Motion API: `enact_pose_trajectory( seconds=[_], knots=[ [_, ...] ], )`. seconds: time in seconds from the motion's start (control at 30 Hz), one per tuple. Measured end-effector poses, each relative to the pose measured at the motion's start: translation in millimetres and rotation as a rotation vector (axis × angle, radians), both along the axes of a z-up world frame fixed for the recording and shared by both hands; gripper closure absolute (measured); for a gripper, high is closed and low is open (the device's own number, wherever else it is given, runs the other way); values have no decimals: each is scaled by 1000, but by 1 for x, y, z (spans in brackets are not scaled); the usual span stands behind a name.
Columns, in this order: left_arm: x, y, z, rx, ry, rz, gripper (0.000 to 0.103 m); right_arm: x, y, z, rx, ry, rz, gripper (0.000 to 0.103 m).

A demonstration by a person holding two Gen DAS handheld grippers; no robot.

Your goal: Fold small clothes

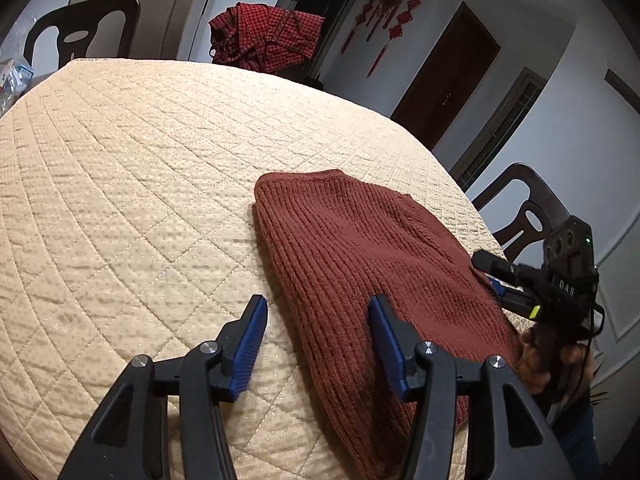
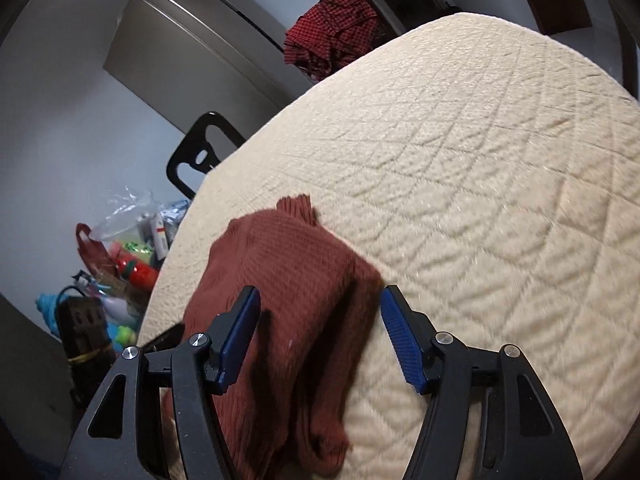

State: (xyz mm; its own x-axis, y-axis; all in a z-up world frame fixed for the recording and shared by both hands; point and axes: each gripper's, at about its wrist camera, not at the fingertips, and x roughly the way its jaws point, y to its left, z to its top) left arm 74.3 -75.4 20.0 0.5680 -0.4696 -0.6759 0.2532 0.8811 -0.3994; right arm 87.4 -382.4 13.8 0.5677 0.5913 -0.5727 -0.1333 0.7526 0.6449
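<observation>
Both sets of jaws are spread wide with nothing held between them. On the left gripper (image 1: 318, 320), the right blue pad hovers over the rust-red knit sweater (image 1: 360, 264) while the left pad hangs over bare cloth, so the sweater's left folded edge runs pretty much up the middle of the gap. The right gripper (image 2: 320, 312) is similar from the other side: its left pad sits above the sweater (image 2: 288, 300) and its right pad is just off the sweater's edge, over the quilt. Can't tell if any pad actually touches the knit, looks like they're just above it.

The sweater is already folded into a longish rectangle, with a ribbed bit poking out at the far end in the right wrist view. It lies close to the near edge of the table. In the left wrist view you can see the right gripper (image 1: 504, 280) at the sweater's right side, held in a hand (image 1: 536, 364).

Plenty of bare cream quilted tablecloth (image 1: 120, 200) to the left and beyond. Around the table: dark wooden chairs (image 1: 80, 28), a red checked garment (image 1: 264, 36) draped on something past the far edge, red knot decorations (image 1: 384, 16) on the wall, a dark door (image 1: 448, 76), and a pile of bags and clutter (image 2: 120, 256) on the floor.
</observation>
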Motion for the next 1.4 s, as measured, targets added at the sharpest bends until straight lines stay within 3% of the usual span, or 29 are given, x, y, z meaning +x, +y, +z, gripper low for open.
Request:
enact_pose_trajectory(
  seconds=[0.33, 0.57, 0.7, 0.77, 0.97, 1.4],
  knots=[
    [-10, 2, -1, -21, 18, -4, 46, -14, 13, 1, 18, 32, 126, 40],
    [-5, -2, -6, -54, 50, -29, 46, -17, 15, -4, 28, 57, 137, 61],
    [6, -7, -10, -75, 59, -40, 47, -17, 14, -4, 35, 56, 126, 68],
    [5, -11, -9, -68, 56, -45, 54, -19, 16, -2, 20, 45, 124, 71],
    [-3, -18, 6, -18, 2, -45, 71, -27, 19, 10, 22, 10, 97, 75],
    [-11, 0, 42, 63, -108, -24, 72, -27, 61, 34, 5, -65, 133, 75]
  ],
)
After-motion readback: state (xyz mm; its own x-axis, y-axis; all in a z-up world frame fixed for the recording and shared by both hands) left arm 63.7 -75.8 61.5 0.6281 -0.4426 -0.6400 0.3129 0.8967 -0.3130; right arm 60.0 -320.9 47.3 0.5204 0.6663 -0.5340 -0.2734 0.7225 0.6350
